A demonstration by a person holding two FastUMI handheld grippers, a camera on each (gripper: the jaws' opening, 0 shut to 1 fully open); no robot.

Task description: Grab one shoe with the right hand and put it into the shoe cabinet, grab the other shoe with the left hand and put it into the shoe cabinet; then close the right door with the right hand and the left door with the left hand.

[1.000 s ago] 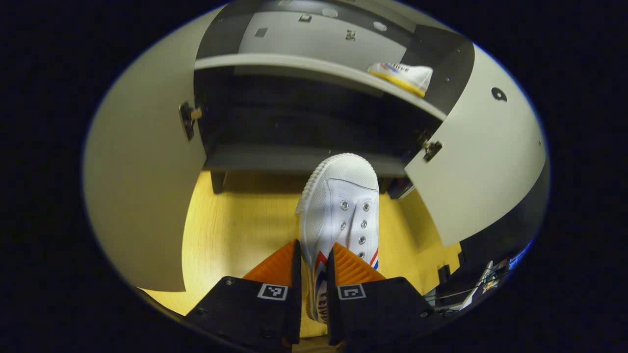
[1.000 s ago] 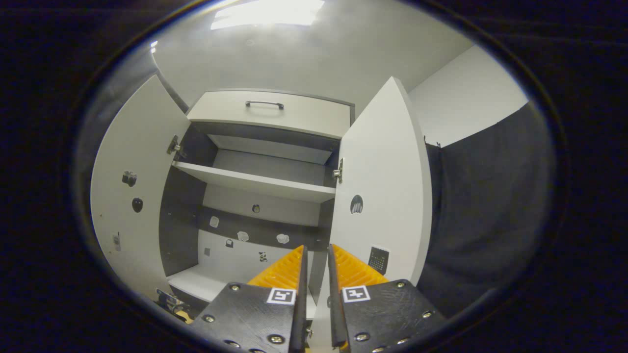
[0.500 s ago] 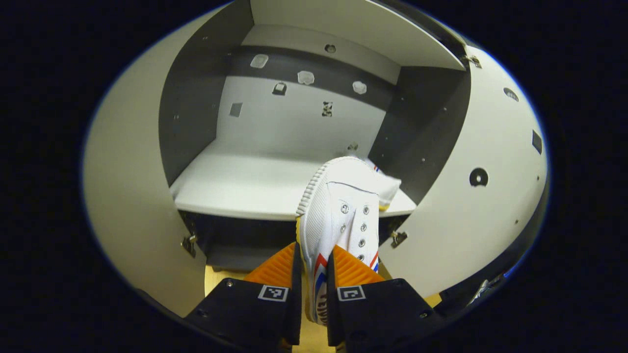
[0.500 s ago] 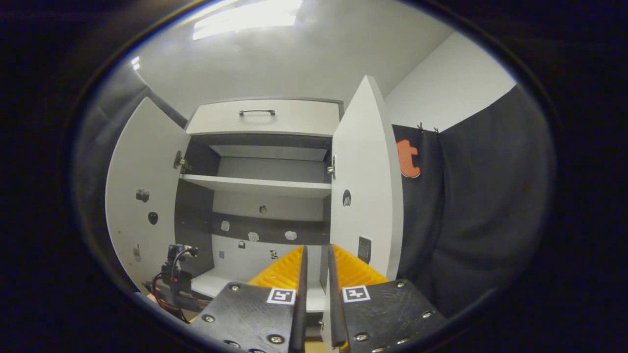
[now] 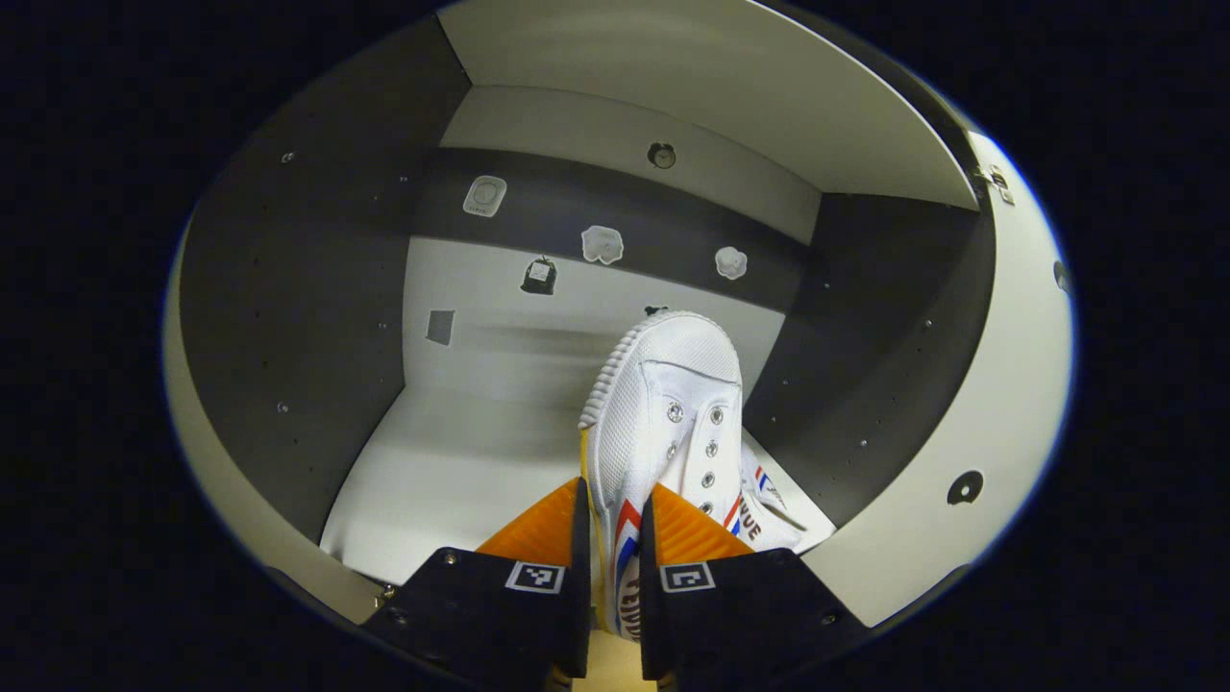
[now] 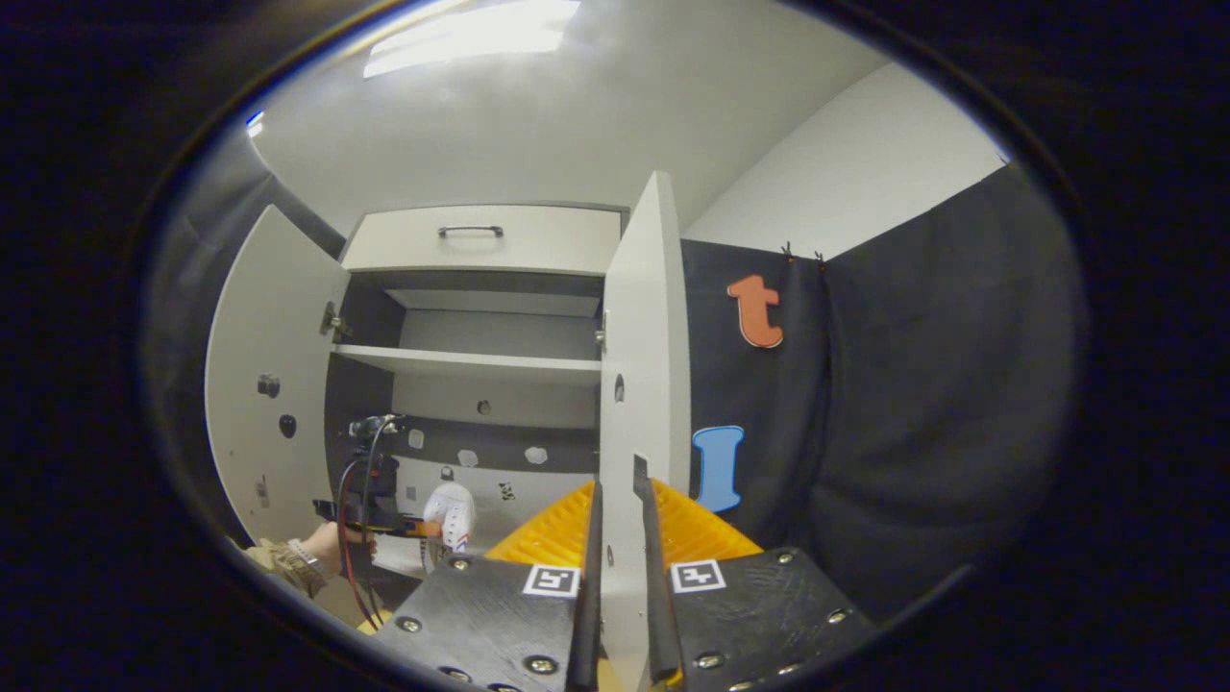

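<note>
shoe (image 5: 663, 423) clamped in left gripper (image 5: 611, 538), inside cabinet (image 5: 288, 317).

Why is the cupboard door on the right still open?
Open: the right door stands edge-on, swung out from the shoe cabinet, shelves showing.

Red printed lettering is seen on the side of the white shoe (image 5: 663, 423) held between the fingers of the left gripper (image 5: 615, 562), but only a fragment shows and no whole word can be made out. On the second shoe (image 5: 769, 500), lying just beside it on the cabinet shelf (image 5: 452, 471), the letters "UE" can be read. Square black-and-white coded markers (image 5: 534, 575) are carried on the gripper fingers; no text is borne by them.
</note>
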